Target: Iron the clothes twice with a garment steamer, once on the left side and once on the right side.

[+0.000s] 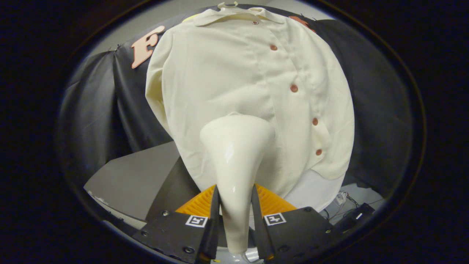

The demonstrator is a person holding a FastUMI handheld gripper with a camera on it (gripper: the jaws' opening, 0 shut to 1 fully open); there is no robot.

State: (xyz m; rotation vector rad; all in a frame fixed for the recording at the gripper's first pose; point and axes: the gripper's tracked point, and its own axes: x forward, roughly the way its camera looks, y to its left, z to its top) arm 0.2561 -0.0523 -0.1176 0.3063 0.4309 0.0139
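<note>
Both fingers (214, 205) of tongs (234, 207) pinch garment steamer (236, 154) handle; head up against cream button-up shirt (227, 73), left of button row.

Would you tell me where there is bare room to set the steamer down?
The grey surface beside the shirt's hem is bare. Beyond the other side of the hem, cables crowd it. The gripper grips the steamer.

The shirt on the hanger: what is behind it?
Behind the shirt hangs the black cloth wall, showing on both sides. The part directly behind is covered. The hand-held gripper holds the steamer against it.
</note>
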